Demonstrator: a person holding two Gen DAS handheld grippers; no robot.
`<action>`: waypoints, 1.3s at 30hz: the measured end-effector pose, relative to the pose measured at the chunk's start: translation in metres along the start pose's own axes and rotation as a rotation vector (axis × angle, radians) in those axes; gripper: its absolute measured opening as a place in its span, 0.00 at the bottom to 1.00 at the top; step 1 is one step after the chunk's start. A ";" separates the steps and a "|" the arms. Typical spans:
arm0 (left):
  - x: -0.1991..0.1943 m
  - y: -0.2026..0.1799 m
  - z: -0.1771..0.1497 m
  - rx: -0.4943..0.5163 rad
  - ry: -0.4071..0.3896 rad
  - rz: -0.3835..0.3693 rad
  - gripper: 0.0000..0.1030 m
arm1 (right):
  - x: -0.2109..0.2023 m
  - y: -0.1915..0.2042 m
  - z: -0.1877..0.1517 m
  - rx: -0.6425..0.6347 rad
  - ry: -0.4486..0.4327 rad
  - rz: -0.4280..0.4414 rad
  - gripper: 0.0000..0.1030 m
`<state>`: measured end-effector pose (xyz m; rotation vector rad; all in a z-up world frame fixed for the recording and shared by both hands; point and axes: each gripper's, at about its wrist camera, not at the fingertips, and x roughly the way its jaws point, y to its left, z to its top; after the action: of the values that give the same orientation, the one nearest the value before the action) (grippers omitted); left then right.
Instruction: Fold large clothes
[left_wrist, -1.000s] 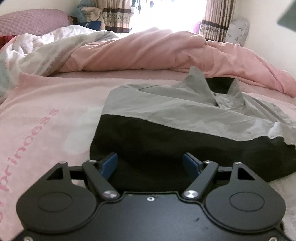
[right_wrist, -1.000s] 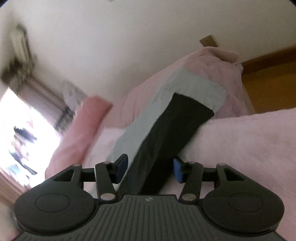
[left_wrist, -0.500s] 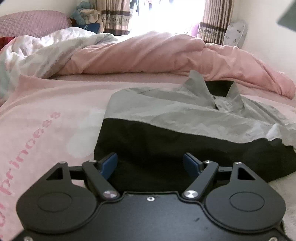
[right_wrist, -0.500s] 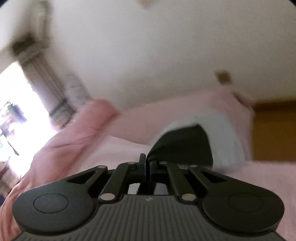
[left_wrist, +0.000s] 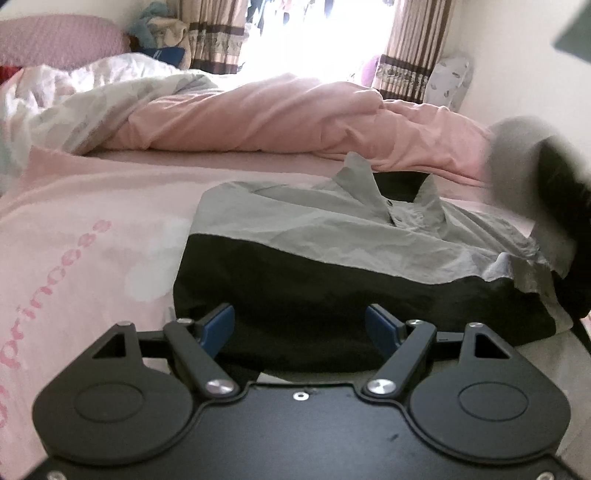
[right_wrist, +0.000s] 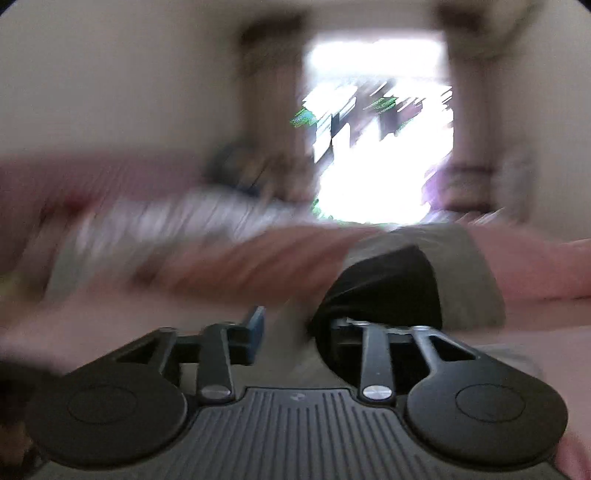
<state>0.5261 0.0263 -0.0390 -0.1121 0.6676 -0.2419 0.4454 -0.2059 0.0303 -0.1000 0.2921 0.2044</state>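
Observation:
A grey and black collared shirt (left_wrist: 332, 266) lies on the pink bed. My left gripper (left_wrist: 300, 325) is open, low over the shirt's black lower part, holding nothing. At the right edge of the left wrist view a blurred grey and black sleeve (left_wrist: 535, 173) swings over the shirt. In the right wrist view, which is heavily blurred, the same sleeve (right_wrist: 399, 284) hangs in front of my right gripper (right_wrist: 295, 328). Its jaws stand apart, and the sleeve covers the right finger.
A pink sheet (left_wrist: 74, 236) with "princess" lettering covers the bed. A crumpled pink and white duvet (left_wrist: 258, 118) lies across the far side. A bright window with striped curtains (left_wrist: 402, 48) is behind. A wall runs along the right.
My right gripper, shut on the sleeve half a second ago, has swung left toward the shirt and its jaws have opened. The sleeve has come into the left wrist view. My left gripper has barely moved.

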 end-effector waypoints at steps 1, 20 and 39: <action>0.000 0.001 0.001 -0.015 0.003 -0.012 0.76 | 0.003 0.006 -0.006 -0.001 0.025 -0.001 0.42; 0.019 -0.008 -0.002 -0.086 0.019 -0.087 0.76 | 0.040 -0.095 -0.046 0.509 0.142 0.169 0.57; -0.019 0.026 -0.005 -0.173 0.011 -0.092 0.76 | -0.010 -0.044 -0.057 0.501 0.188 0.372 0.57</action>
<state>0.5137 0.0560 -0.0362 -0.3083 0.6943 -0.2726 0.4300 -0.2582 -0.0183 0.4371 0.5410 0.4855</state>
